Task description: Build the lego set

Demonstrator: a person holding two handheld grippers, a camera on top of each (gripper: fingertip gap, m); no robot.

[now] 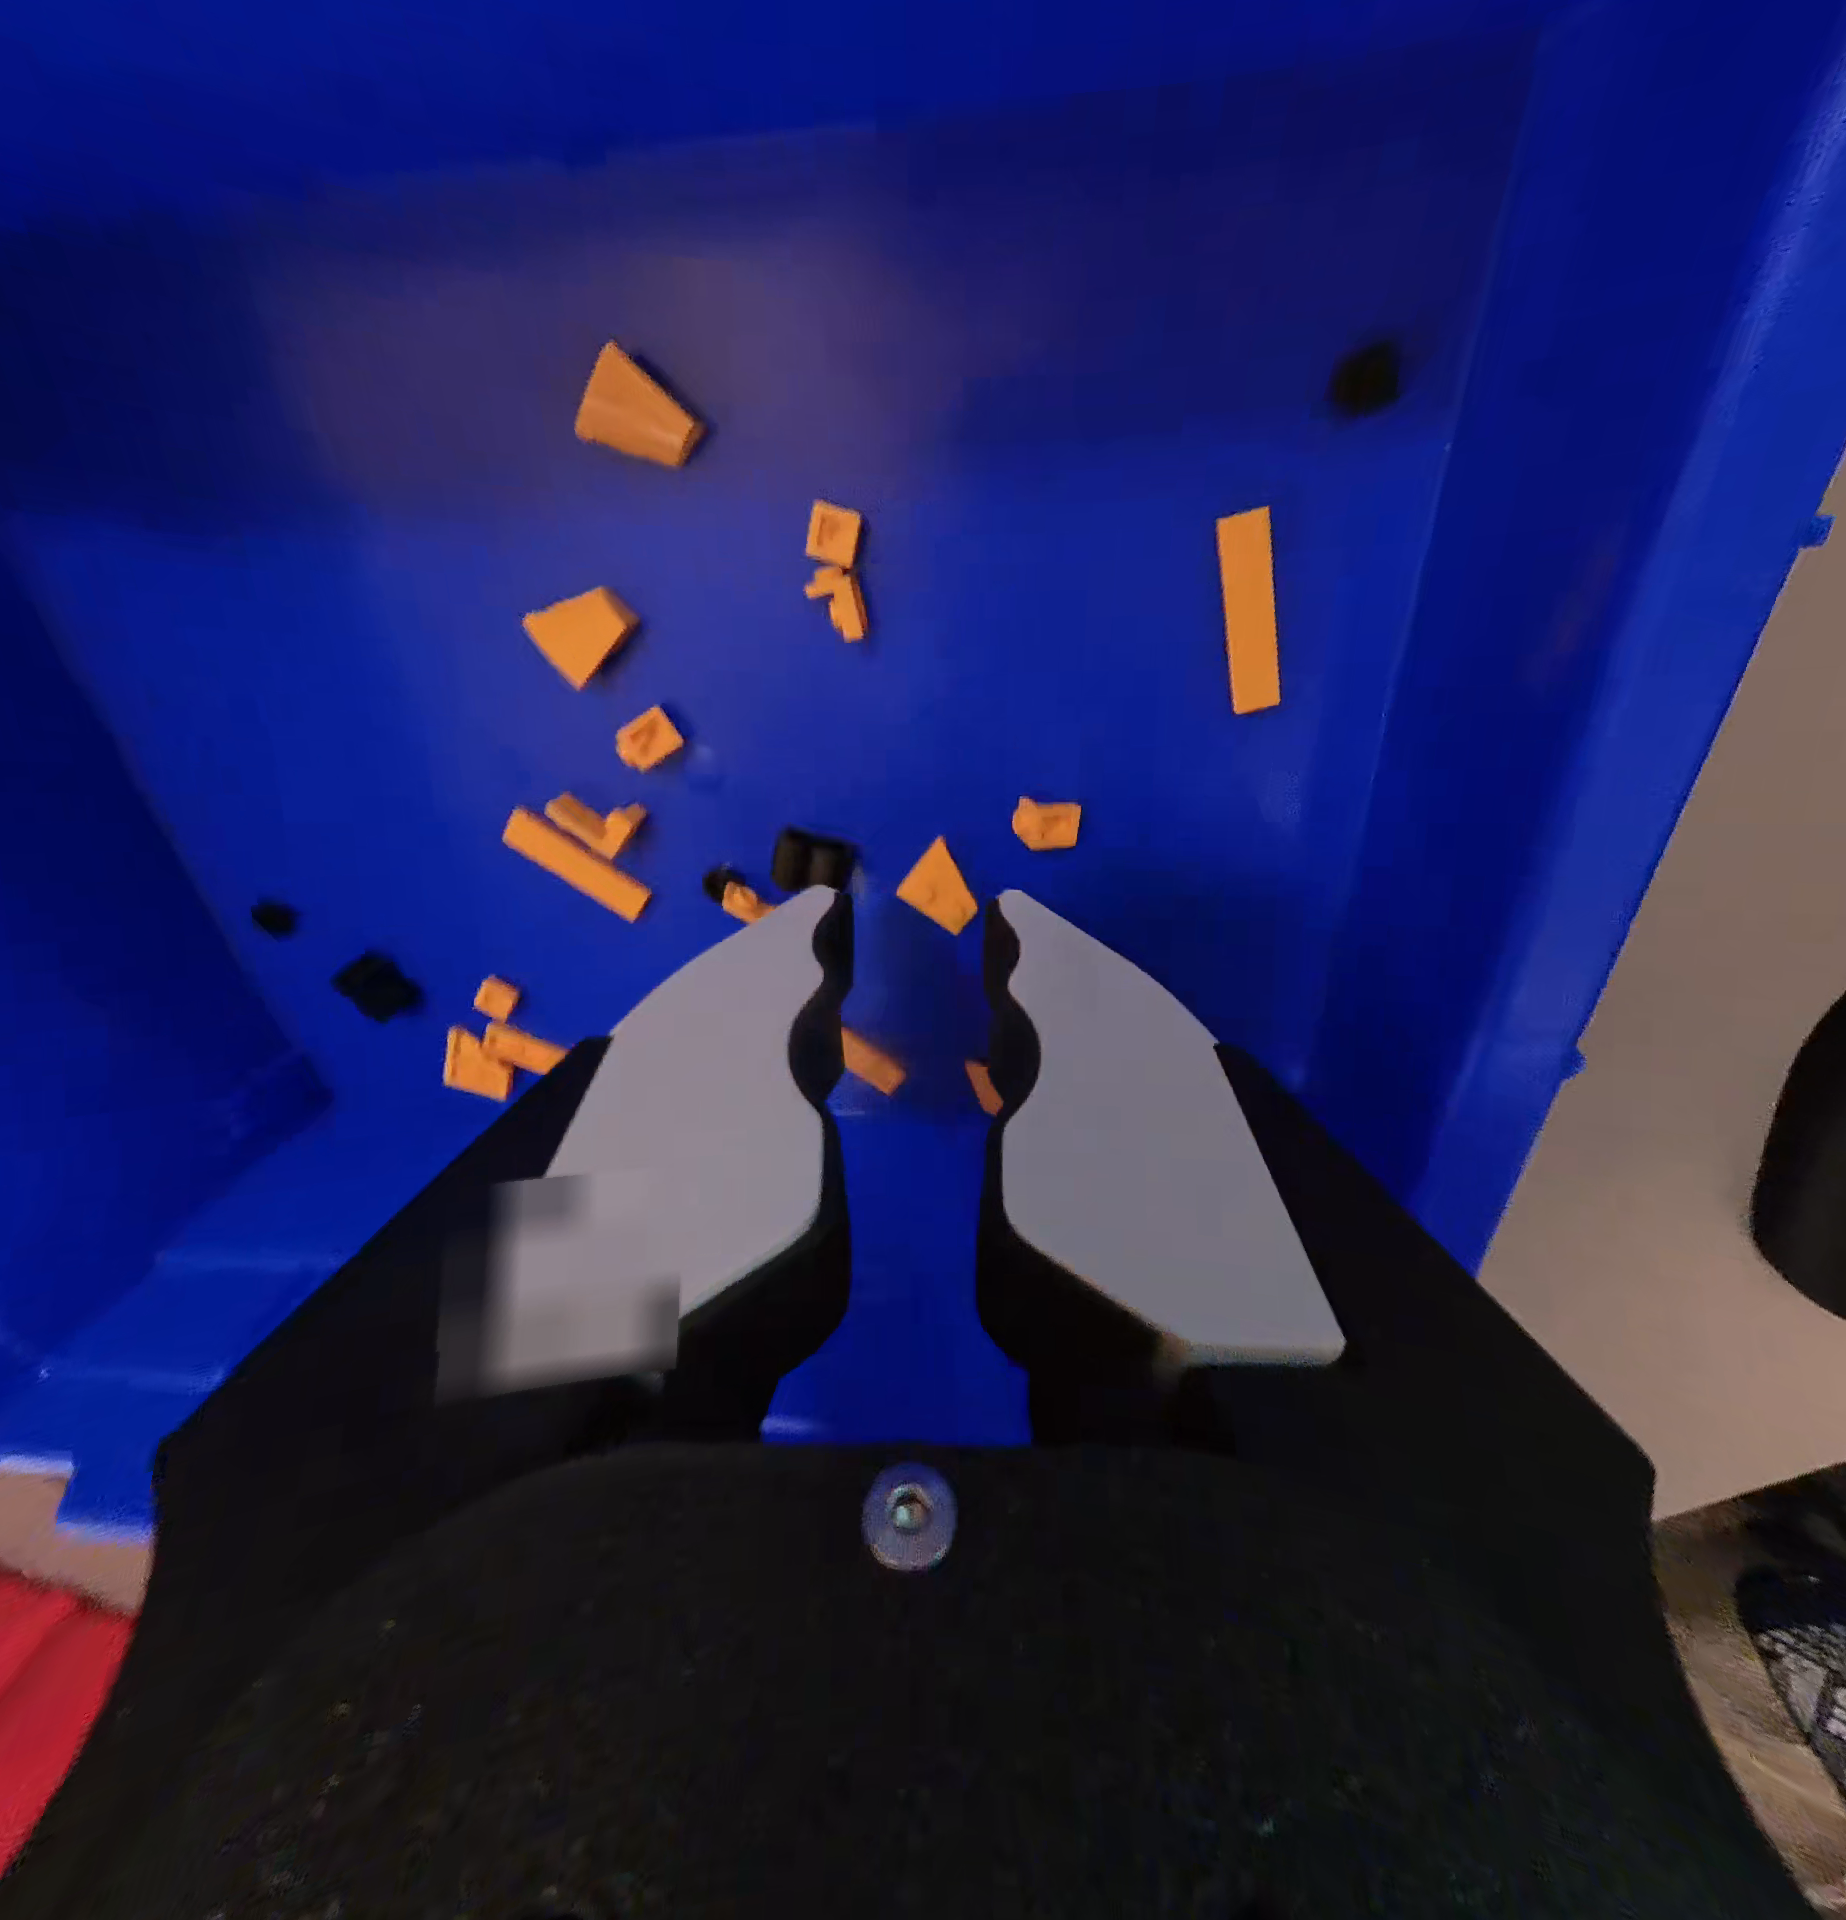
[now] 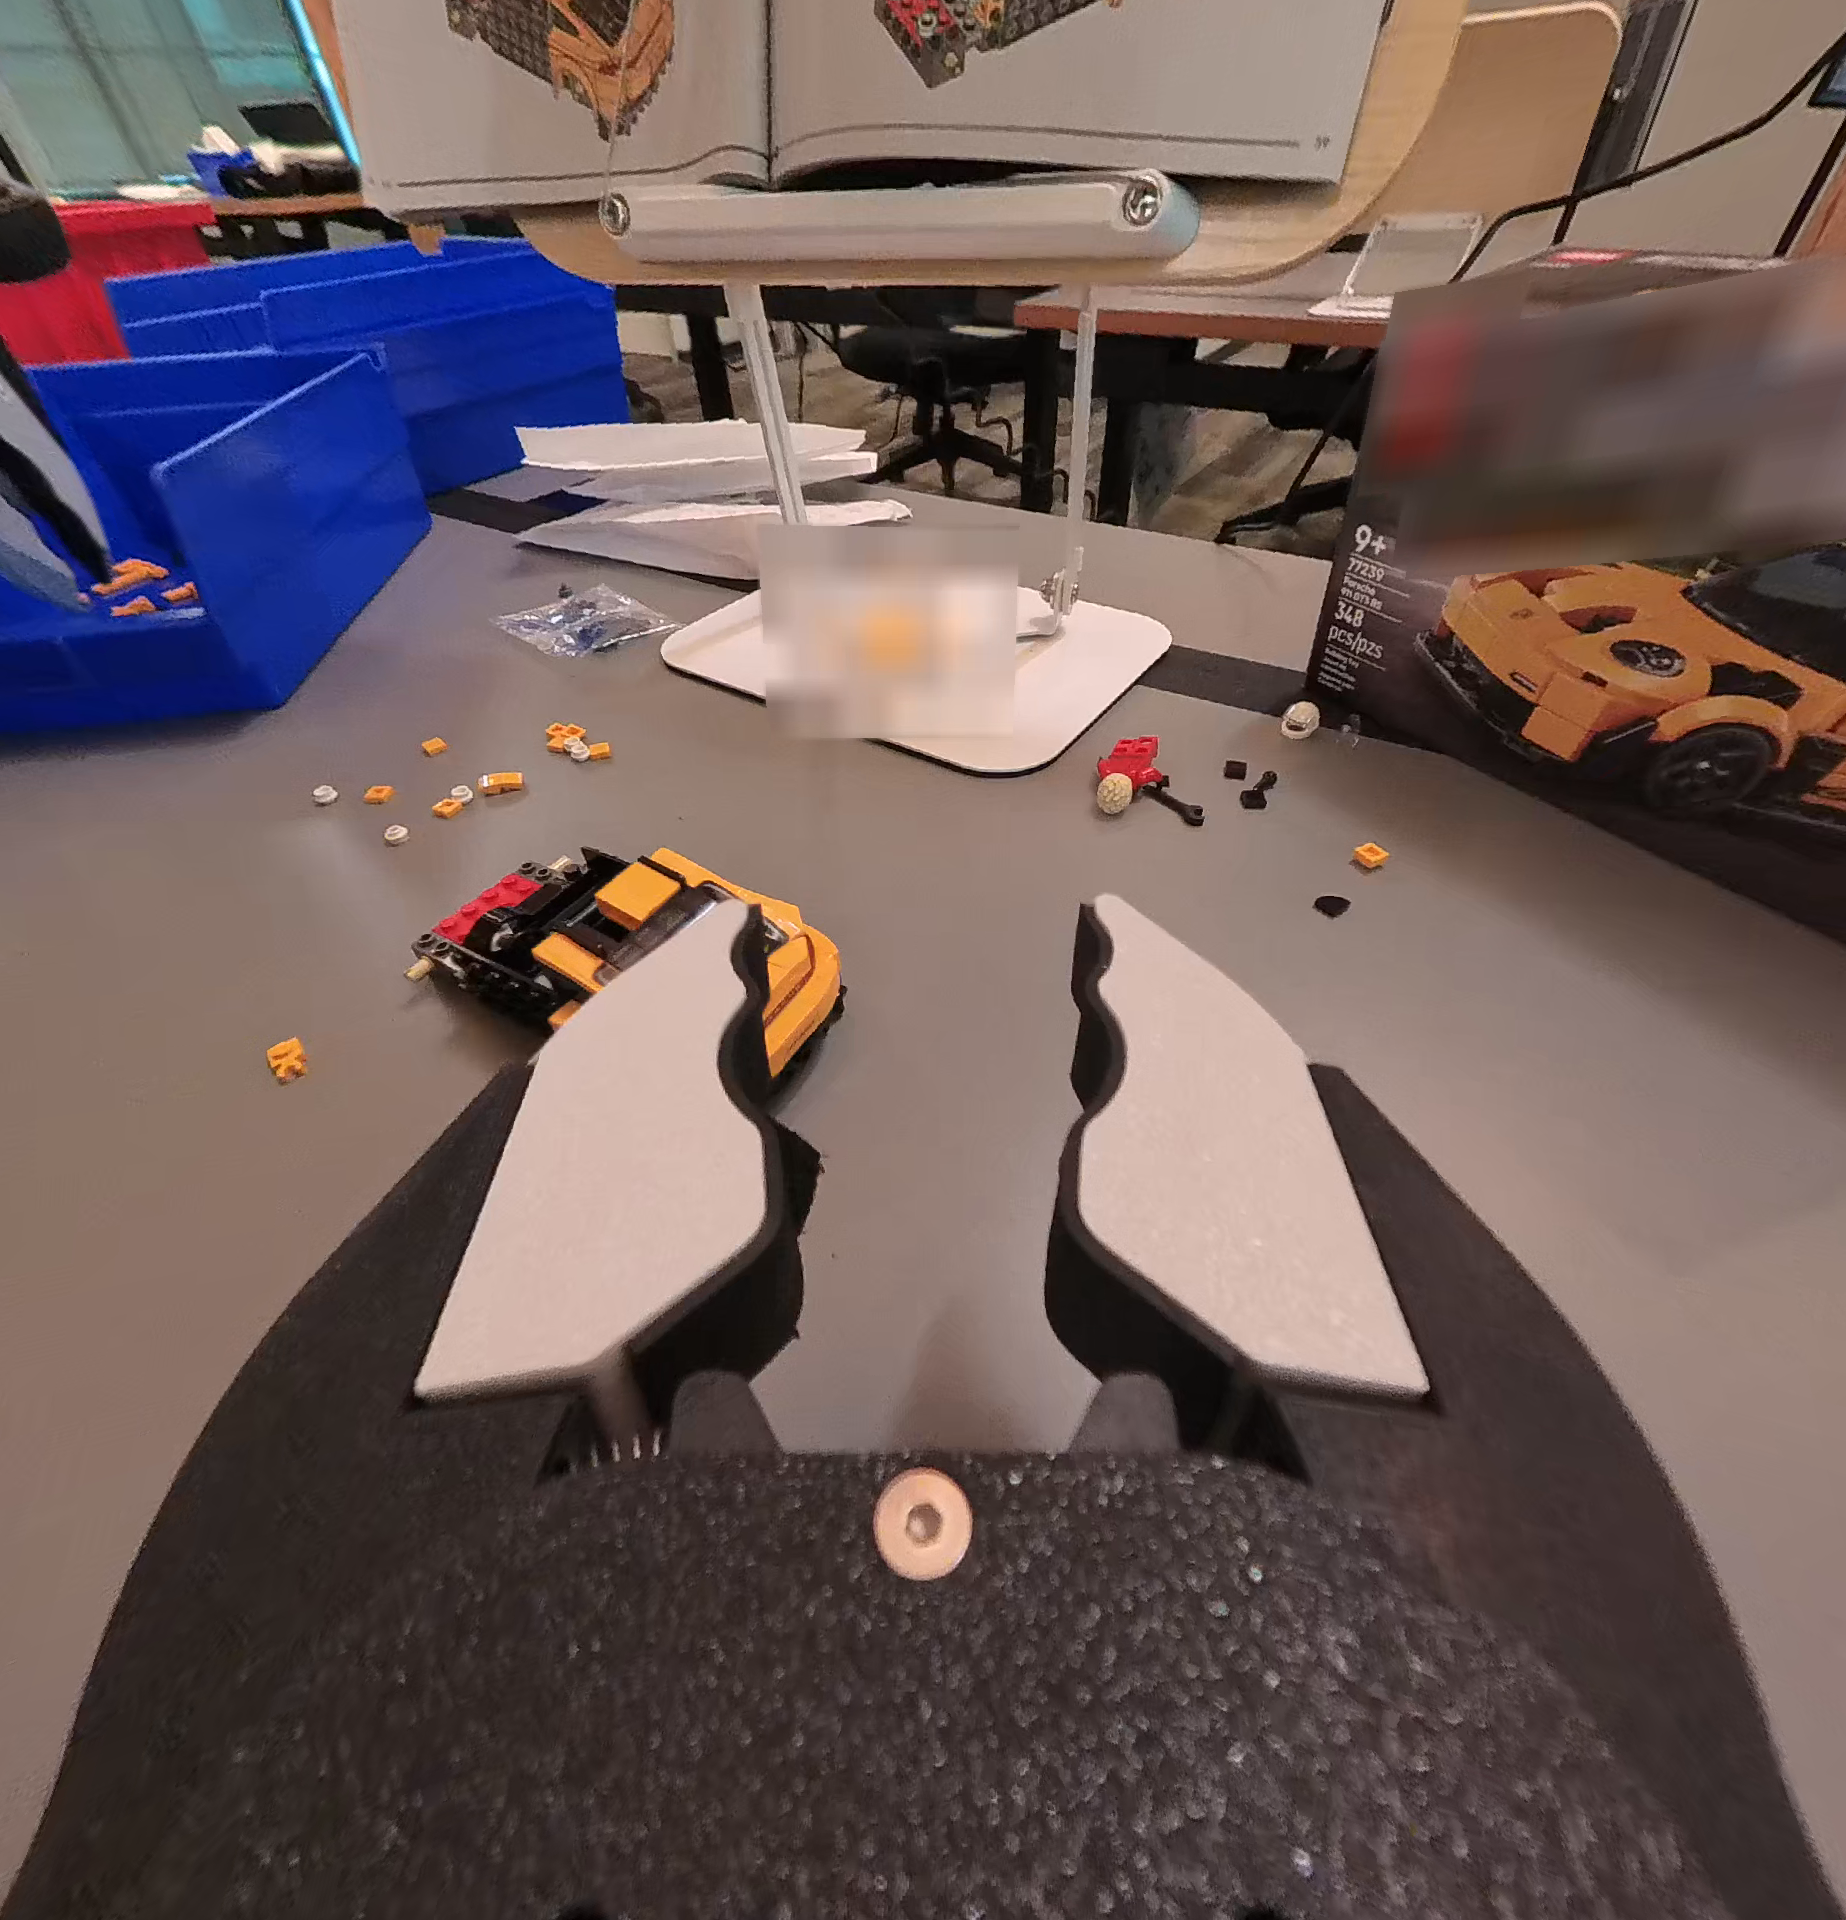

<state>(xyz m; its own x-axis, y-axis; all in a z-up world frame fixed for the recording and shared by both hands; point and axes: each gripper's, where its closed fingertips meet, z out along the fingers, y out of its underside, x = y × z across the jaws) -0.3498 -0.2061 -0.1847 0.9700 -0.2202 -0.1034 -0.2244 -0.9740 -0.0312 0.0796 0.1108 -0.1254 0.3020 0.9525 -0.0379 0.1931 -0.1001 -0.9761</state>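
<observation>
— Orange is most of what's left to sort, then?

— Yes. My left gripper [image 1: 919, 909] hangs inside the blue bin [image 1: 1625, 623] with its jaws a narrow gap apart and nothing between them. Its tips sit just over a small orange wedge plate [image 1: 937, 886] and a black piece [image 1: 810, 857]. Many orange pieces lie loose on the bin floor.

— And the car itself?

— Only partly built, I'd judge. The half-built car [image 2: 628, 945] lies on the grey table [image 2: 1521, 1143], an orange, black and red chassis with no wheels that I can see. My right gripper [image 2: 919, 914] hovers just beside it, jaws wide and empty.

— Anything else unplaced?

— Small orange and grey bits [image 2: 451, 790] scattered beyond the car, a red part [image 2: 1132, 758] near the stand holding the instruction booklet [image 2: 857, 94], and a still-sealed little bag [image 2: 586, 618]. So plenty remains, and the next piece isn't picked yet
</observation>
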